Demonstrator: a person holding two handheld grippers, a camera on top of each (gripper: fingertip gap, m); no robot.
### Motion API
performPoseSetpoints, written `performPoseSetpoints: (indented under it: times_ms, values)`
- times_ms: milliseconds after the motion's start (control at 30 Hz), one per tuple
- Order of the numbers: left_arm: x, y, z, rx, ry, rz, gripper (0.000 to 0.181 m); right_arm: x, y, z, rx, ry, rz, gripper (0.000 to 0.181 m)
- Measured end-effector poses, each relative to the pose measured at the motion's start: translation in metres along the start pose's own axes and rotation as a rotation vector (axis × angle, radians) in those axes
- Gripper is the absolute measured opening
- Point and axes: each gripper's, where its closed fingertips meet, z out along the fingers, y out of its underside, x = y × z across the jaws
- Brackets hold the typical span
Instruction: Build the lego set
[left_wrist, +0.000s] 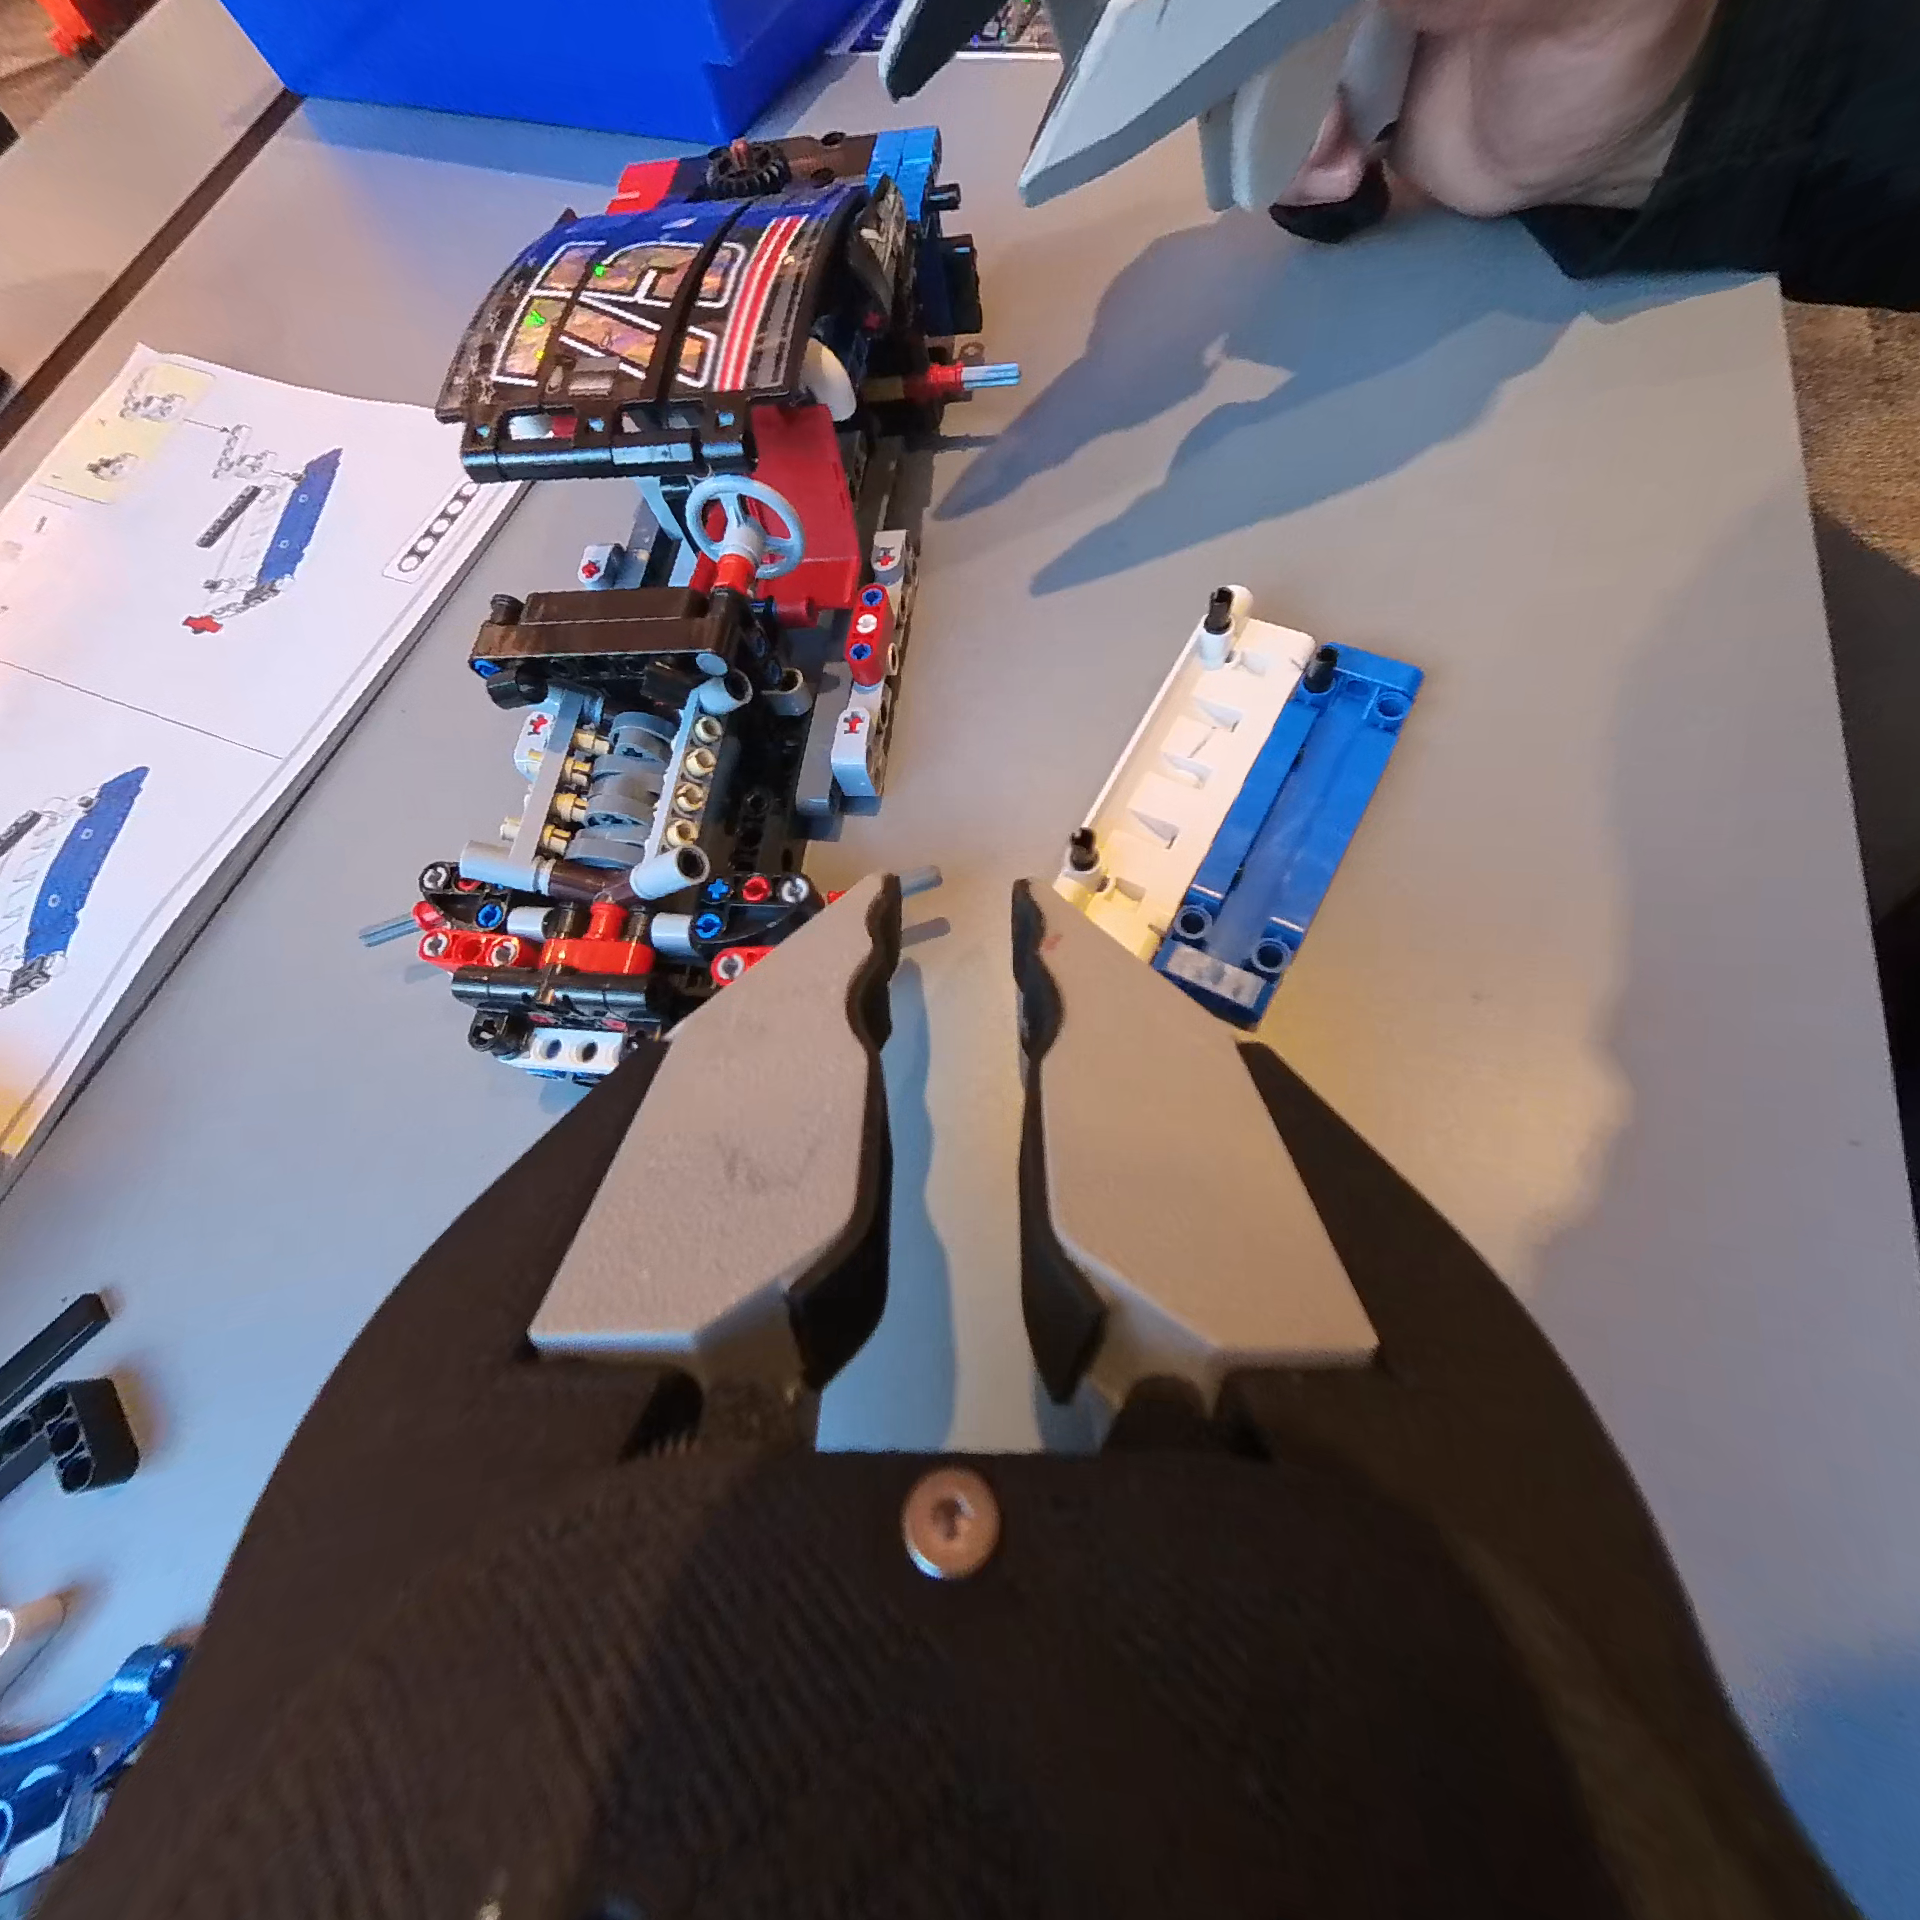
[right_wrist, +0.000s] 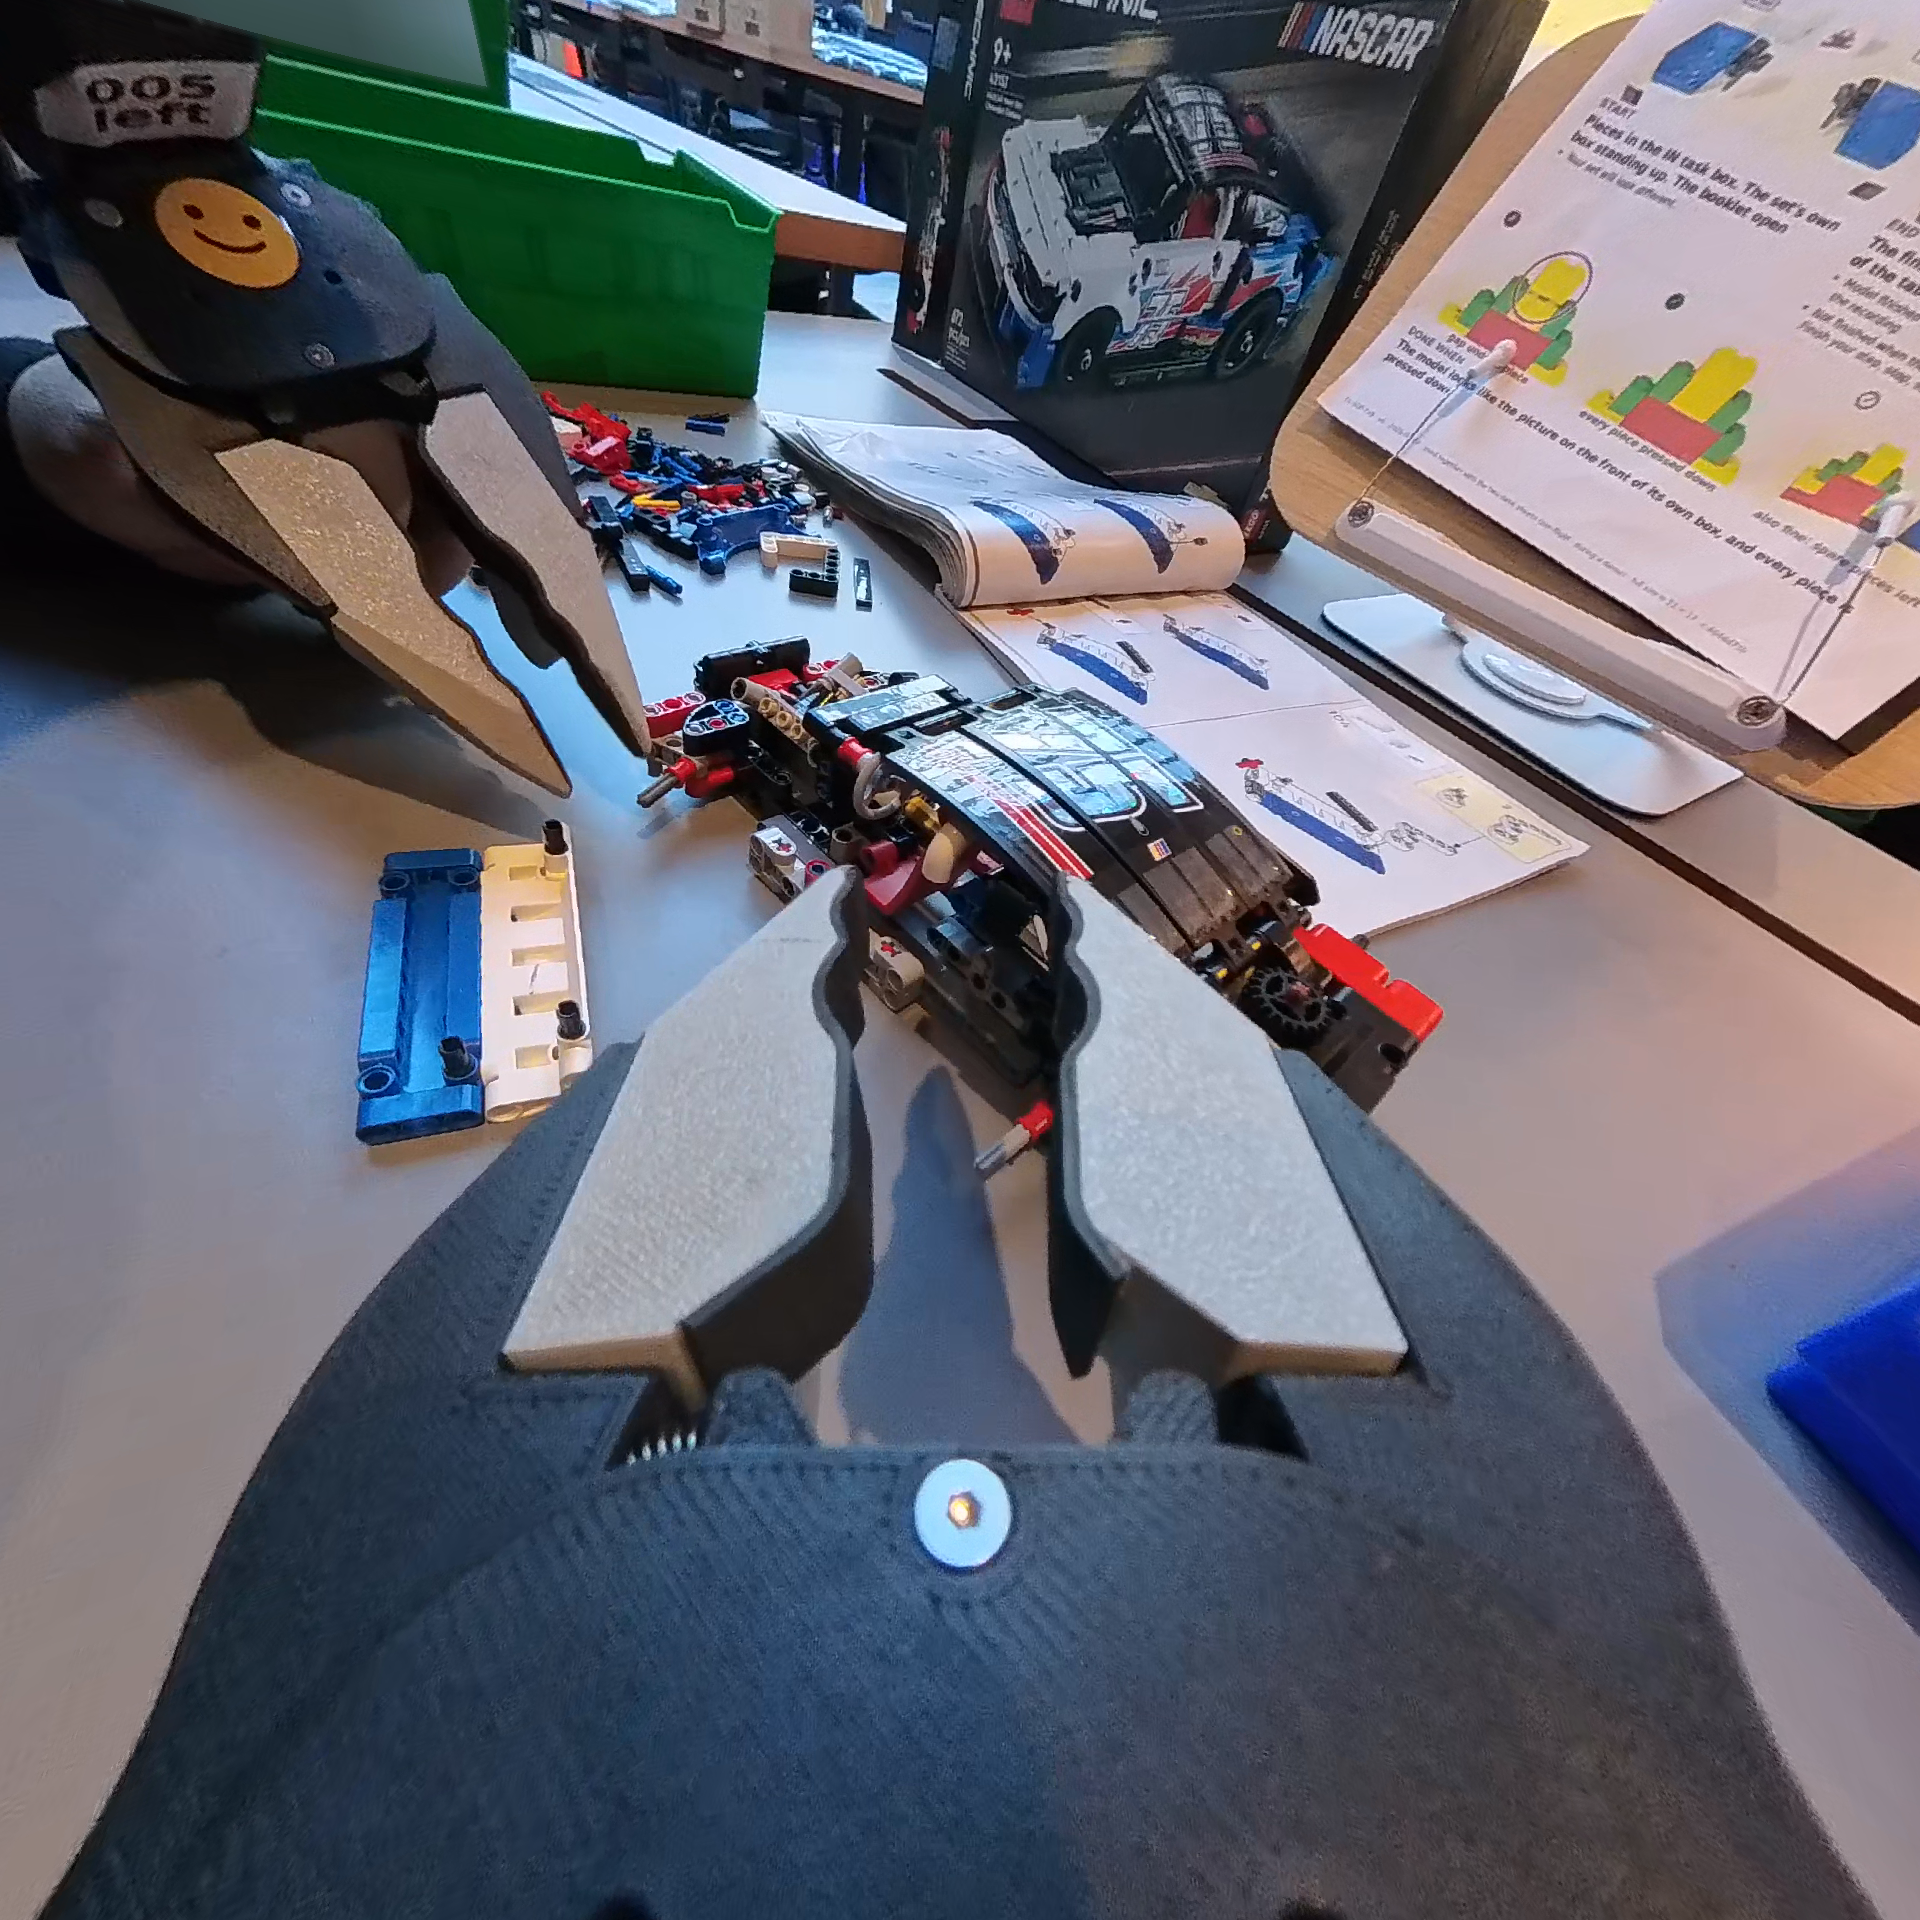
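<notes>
— Car chassis (left_wrist: 717, 665) lies mid-table, its side bare; the blue-and-white panel (left_wrist: 1247, 800) rests flat just beside it, pins up. Where are your tongs?

— My left gripper (left_wrist: 951, 904) hovers apart-jawed and empty between the two; my right gripper (right_wrist: 956, 904) gapes empty over the roof. I judge the panel should be gripped by its long edges, and its pins lined up with the side holes.

— Obstacles?

— A protruding axle (left_wrist: 920, 883) at the nose; the booklet (left_wrist: 208, 582) and loose parts (right_wrist: 707, 488) lie beyond.
</notes>
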Motion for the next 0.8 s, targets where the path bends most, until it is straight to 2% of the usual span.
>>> performPoseSetpoints:
  times_ms: [600, 700, 800]
  values:
    - [-0.007, -0.003, -0.012, 0.029, 0.01, -0.053, 0.018, 0.001, 0.0, -0.001, -0.004, 0.02, -0.013, 0.03]
    - [-0.015, -0.012, -0.042, 0.073, 0.036, -0.132, 0.021, 0.003, 0.0, -0.002, -0.001, 0.025, -0.009, 0.03]
    - [-0.057, -0.01, -0.097, 0.07, -0.074, -0.141, 0.014, 0.002, -0.001, -0.002, 0.005, 0.017, -0.005, 0.03]
